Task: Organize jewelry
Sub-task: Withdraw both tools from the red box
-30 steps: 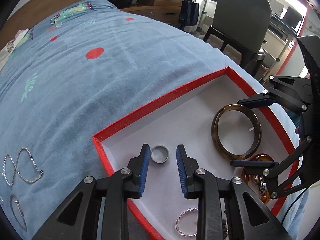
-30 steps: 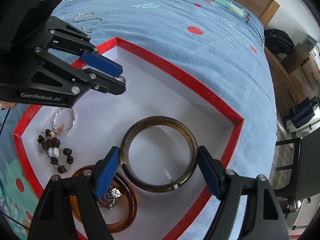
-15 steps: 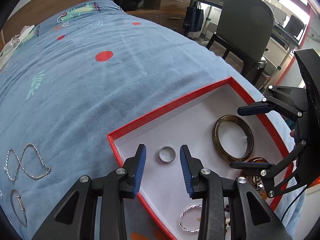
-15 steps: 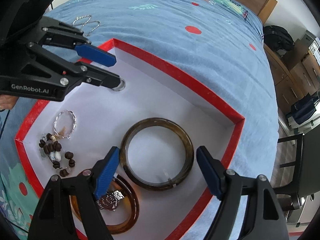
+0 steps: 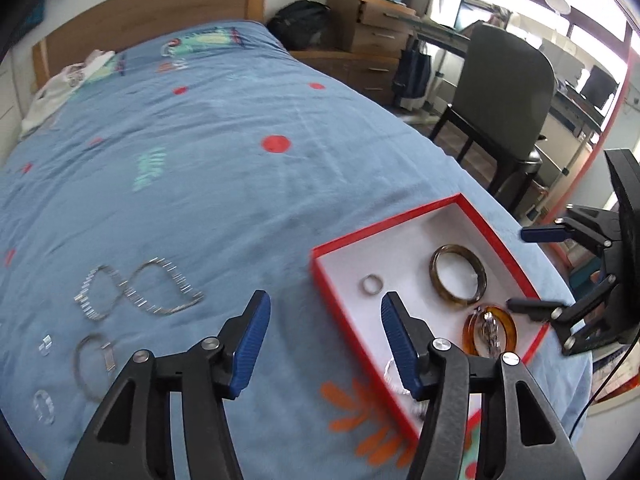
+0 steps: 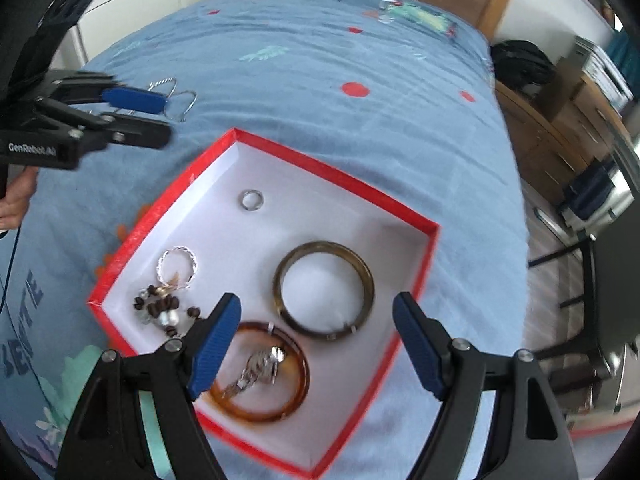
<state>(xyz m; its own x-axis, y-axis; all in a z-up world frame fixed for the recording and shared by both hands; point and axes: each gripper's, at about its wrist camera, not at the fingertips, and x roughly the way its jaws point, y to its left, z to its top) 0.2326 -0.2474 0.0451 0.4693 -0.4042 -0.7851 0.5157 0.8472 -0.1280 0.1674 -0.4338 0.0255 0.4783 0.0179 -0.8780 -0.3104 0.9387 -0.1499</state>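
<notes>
A red-rimmed white box [image 5: 500, 240] [image 6: 332, 174] lies on the blue bedspread. In it are a silver ring [image 5: 371, 283] [image 6: 252, 200], a dark brown bangle [image 5: 458, 279] [image 6: 324, 290], an amber bangle [image 5: 490, 332] [image 6: 260, 372] with a metal piece in it, a twisted silver ring [image 6: 178, 265] and brown beads [image 6: 164, 308]. My left gripper [image 5: 324, 340] is open and empty, above the bedspread left of the box. My right gripper [image 6: 316, 344] is open and empty above the box. A silver chain [image 5: 136, 292] [image 6: 176, 94] and a thin silver bangle [image 5: 90, 364] lie on the bedspread.
Small clear pieces [image 5: 43, 406] lie at the bed's left. A dark chair [image 5: 504, 92] and wooden drawers [image 5: 372, 20] stand beyond the bed's right edge. The wooden headboard [image 5: 148, 12] and white clothing [image 5: 68, 80] are at the far end.
My left gripper has pulled back and left from the silver ring, out of the box, and its jaws have opened wider. My right gripper has risen and drawn back above the box.
</notes>
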